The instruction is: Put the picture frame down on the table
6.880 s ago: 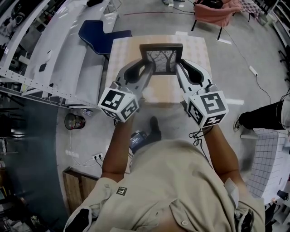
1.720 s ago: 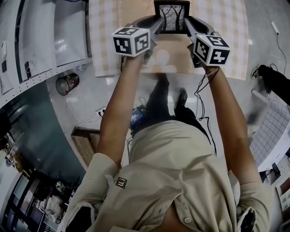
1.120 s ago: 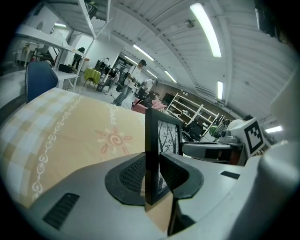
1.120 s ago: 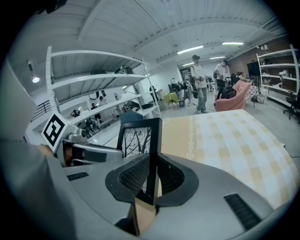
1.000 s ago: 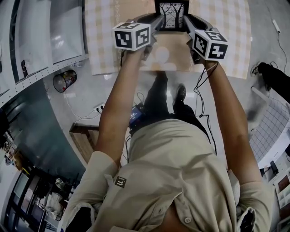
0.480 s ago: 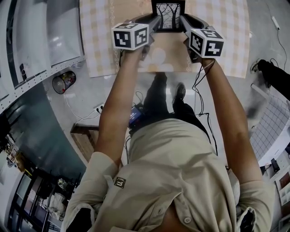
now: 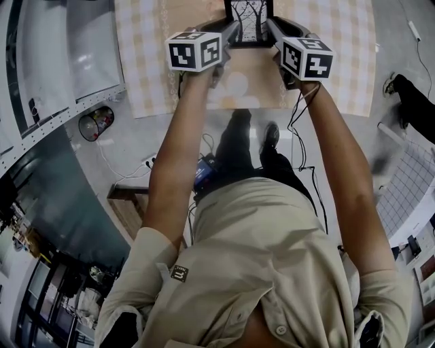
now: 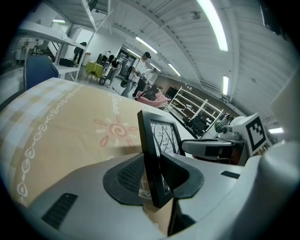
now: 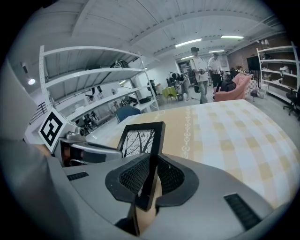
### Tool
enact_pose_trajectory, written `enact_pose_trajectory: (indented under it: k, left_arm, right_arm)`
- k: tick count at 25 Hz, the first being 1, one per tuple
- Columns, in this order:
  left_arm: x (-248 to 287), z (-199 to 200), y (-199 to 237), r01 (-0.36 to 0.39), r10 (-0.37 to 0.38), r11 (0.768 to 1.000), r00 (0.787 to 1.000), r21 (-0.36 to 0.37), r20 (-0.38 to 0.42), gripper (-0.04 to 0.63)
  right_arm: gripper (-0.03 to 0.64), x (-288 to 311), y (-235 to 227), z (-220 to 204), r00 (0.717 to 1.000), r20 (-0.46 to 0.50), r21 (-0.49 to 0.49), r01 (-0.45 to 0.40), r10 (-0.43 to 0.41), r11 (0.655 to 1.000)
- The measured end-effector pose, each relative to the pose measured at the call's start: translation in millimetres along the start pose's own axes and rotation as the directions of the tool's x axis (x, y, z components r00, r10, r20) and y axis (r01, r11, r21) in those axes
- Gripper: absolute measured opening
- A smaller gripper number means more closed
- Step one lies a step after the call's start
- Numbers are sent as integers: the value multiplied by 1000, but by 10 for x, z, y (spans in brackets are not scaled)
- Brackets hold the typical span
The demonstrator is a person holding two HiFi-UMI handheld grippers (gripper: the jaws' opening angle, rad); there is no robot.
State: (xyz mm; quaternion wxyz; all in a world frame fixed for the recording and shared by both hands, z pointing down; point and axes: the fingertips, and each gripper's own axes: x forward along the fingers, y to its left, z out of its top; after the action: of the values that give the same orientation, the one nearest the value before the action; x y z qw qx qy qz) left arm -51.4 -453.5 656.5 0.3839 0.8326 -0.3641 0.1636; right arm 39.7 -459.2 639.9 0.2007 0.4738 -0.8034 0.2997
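A black picture frame (image 7: pixel 248 19) with a bare-tree print stands upright between my two grippers, over the beige middle of the checked tablecloth (image 7: pixel 340 54). My left gripper (image 7: pixel 230 32) is shut on the frame's left edge, and my right gripper (image 7: pixel 270 28) is shut on its right edge. In the left gripper view the frame (image 8: pixel 157 145) runs edge-on through the left gripper (image 8: pixel 157 176), with the right gripper (image 8: pixel 213 149) beyond it. In the right gripper view the frame (image 9: pixel 140 140) sits in the right gripper (image 9: pixel 149 180). Whether the frame's bottom touches the cloth cannot be told.
White benches (image 7: pixel 61 47) and a bin (image 7: pixel 95 122) lie left of the table. A blue chair (image 8: pixel 40 70) stands at its far side. Another person's leg (image 7: pixel 414 95) is at the right. People, shelving and a pink armchair (image 9: pixel 234 89) are in the background.
Both grippers and the frame have shifted a little farther out over the table, toward the top of the head view. Both grips have stayed shut on the frame.
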Motion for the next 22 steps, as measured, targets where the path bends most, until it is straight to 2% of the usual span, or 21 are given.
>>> enact_pose_trajectory:
  k: [8,22]
  left_arm:
    - [56,-1,71,-33,33,999,999,15,-12,110]
    - [39,-48,171,-104,107,991,993,84,-41,127]
  right_arm:
    - [63,117,-49,-10,1000,-10,-1,11,-11,1000]
    - [58,248,-35,-22,999,-37,-41,29,-31,999]
